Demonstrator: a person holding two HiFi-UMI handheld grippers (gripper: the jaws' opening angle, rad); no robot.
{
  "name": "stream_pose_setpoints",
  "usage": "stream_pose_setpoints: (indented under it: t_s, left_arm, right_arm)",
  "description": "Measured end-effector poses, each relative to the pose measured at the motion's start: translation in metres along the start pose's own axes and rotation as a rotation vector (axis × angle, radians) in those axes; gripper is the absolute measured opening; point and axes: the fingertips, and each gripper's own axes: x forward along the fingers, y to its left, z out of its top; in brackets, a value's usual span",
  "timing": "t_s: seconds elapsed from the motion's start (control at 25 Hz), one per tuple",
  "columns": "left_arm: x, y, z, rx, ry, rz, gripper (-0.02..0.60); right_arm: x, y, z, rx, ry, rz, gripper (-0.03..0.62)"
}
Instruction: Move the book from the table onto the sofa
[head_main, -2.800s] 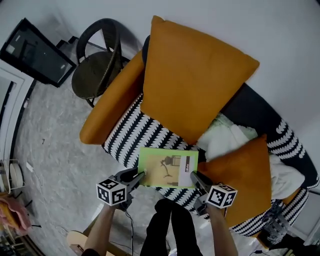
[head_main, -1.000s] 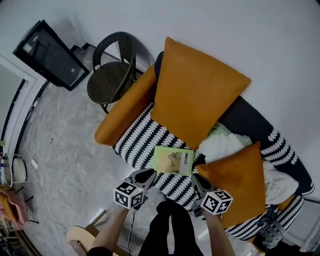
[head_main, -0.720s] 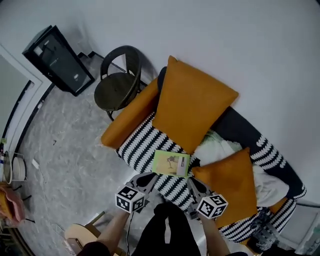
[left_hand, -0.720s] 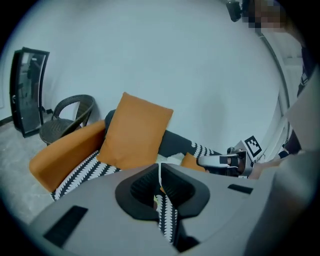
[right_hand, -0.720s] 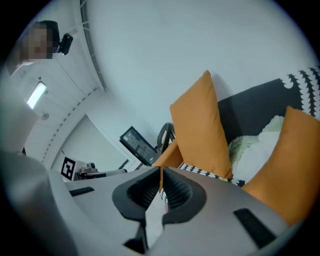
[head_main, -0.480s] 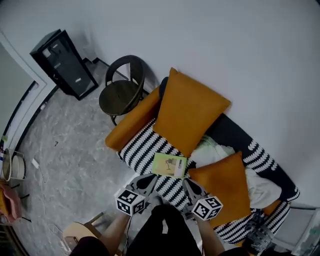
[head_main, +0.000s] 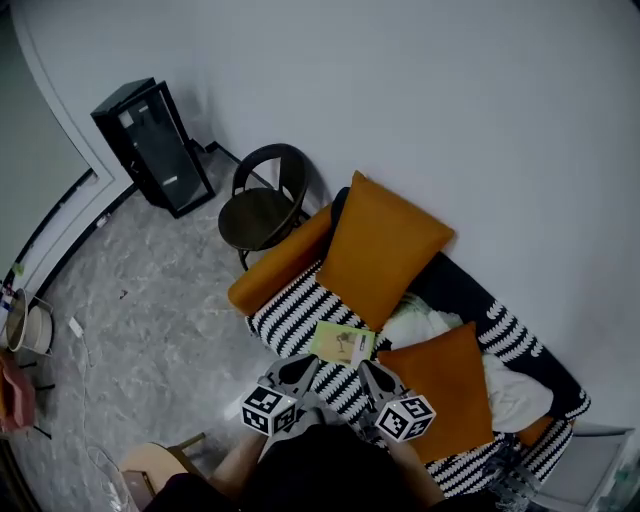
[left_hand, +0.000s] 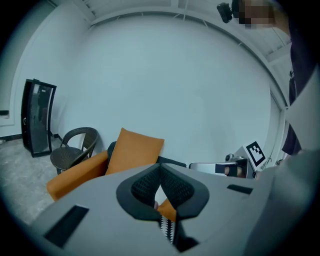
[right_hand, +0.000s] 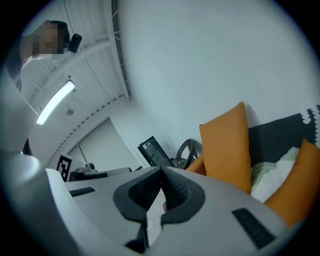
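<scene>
The book (head_main: 343, 343), thin with a light green cover, lies flat on the striped seat of the sofa (head_main: 300, 310), in front of the big orange cushion (head_main: 385, 245). In the head view my left gripper (head_main: 298, 369) and right gripper (head_main: 371, 376) hang side by side just short of the book's near edge, clear of it. Both are shut with nothing between the pads. The left gripper (left_hand: 160, 175) looks level at the cushion (left_hand: 132, 150). The right gripper (right_hand: 161, 182) looks the same way. The book is hidden in both gripper views.
A dark round chair (head_main: 265, 205) stands by the sofa's left end, and a black cabinet (head_main: 155, 145) leans on the wall beyond it. A second orange cushion (head_main: 450, 385) and pale bedding (head_main: 430, 320) fill the sofa's right half. Grey marbled floor (head_main: 150, 310) spreads at the left.
Both grippers let go of the book, which now lies on the sofa seat. They rose and drew back from it while their jaws closed. The head view has pulled up and away.
</scene>
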Motion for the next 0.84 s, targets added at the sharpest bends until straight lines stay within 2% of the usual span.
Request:
stream_pose_setpoints:
  t_s: [0.32, 0.64, 0.84]
  left_arm:
    - [-0.014, -0.001, 0.021, 0.012, -0.060, 0.005, 0.017]
    - [-0.016, -0.001, 0.031, 0.012, -0.098, 0.006, 0.017]
    - [-0.018, 0.002, 0.034, 0.041, -0.106, 0.006, 0.017]
  right_arm:
    - [0.005, 0.029, 0.026, -0.059, -0.037, 0.060, 0.023]
    - [0.003, 0.040, 0.033, -0.120, -0.054, 0.080, 0.023]
    - [0.005, 0.046, 0.034, -0.177, -0.051, 0.078, 0.023]
